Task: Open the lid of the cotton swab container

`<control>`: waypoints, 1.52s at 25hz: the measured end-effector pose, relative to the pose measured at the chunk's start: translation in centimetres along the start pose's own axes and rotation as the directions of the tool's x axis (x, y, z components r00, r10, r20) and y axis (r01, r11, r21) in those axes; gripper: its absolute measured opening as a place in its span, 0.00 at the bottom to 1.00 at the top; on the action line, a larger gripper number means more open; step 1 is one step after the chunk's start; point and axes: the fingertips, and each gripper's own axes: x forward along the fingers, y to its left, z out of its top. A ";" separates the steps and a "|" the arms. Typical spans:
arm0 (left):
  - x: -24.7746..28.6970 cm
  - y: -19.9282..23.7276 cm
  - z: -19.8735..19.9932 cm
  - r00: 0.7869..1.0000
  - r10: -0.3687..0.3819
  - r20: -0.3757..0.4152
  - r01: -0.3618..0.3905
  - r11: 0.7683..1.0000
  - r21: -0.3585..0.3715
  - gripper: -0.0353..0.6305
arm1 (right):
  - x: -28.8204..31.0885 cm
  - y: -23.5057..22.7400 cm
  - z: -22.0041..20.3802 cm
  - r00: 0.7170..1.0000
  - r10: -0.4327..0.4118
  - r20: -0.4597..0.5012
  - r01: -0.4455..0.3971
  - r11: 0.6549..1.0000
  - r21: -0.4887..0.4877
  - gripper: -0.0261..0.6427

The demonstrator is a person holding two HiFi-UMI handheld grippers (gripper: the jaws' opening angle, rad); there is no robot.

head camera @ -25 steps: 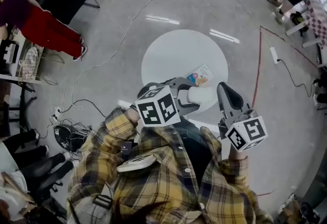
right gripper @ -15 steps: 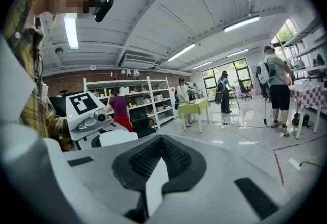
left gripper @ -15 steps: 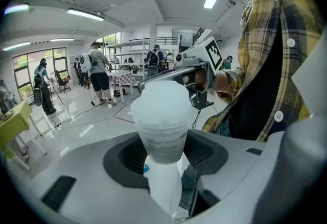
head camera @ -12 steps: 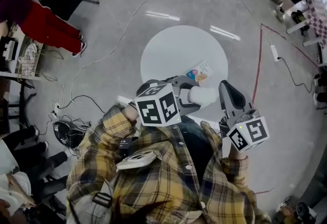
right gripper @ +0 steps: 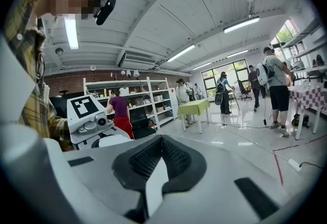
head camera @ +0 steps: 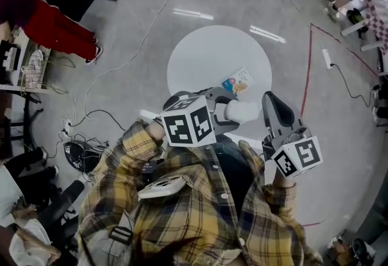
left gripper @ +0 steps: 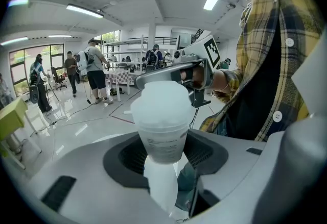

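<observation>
The cotton swab container (left gripper: 162,128), a translucent white tub with a printed label, lies between the jaws of my left gripper (left gripper: 162,159), which is shut on its body. Its white lid (left gripper: 162,100) sits on it and faces away from the gripper. In the head view the container (head camera: 245,112) sticks out of the left gripper (head camera: 232,111) above the near edge of the table. My right gripper (head camera: 273,104) hangs just right of it, not touching it. Its jaws are shut and empty in the right gripper view (right gripper: 159,164), where the left gripper's marker cube (right gripper: 84,106) shows to the left.
A round white table (head camera: 206,59) stands in front of me with a colourful packet (head camera: 237,84) near its front edge. Cables (head camera: 121,71) and a power strip (head camera: 327,58) lie on the floor, and a red tape line (head camera: 308,71) runs at right. People and chairs stand around the edges.
</observation>
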 end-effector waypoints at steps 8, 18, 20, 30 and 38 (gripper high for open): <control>0.1 -0.3 -0.2 1.000 -0.003 -0.002 0.003 1.000 0.006 0.38 | -0.3 1.9 1.4 0.988 0.140 0.062 -0.139 0.990 -0.025 0.07; -0.6 -0.2 0.2 1.000 -0.005 0.003 0.005 1.000 0.023 0.38 | -1.1 5.5 3.7 0.902 0.422 0.096 -0.415 0.906 -0.087 0.28; -0.6 -0.3 0.4 1.000 -0.009 0.007 0.009 1.000 0.025 0.38 | -1.3 6.3 3.9 0.873 0.481 0.080 -0.472 0.875 -0.110 0.35; -0.9 -1.1 1.4 1.000 -0.025 0.012 0.024 0.998 0.059 0.38 | -1.7 9.5 2.7 0.749 0.659 -0.060 -0.657 0.730 -0.187 0.47; -1.2 -1.8 1.9 0.999 -0.039 0.017 0.038 0.997 0.074 0.38 | -1.2 10.7 1.1 0.711 0.695 -0.105 -0.702 0.695 -0.154 0.47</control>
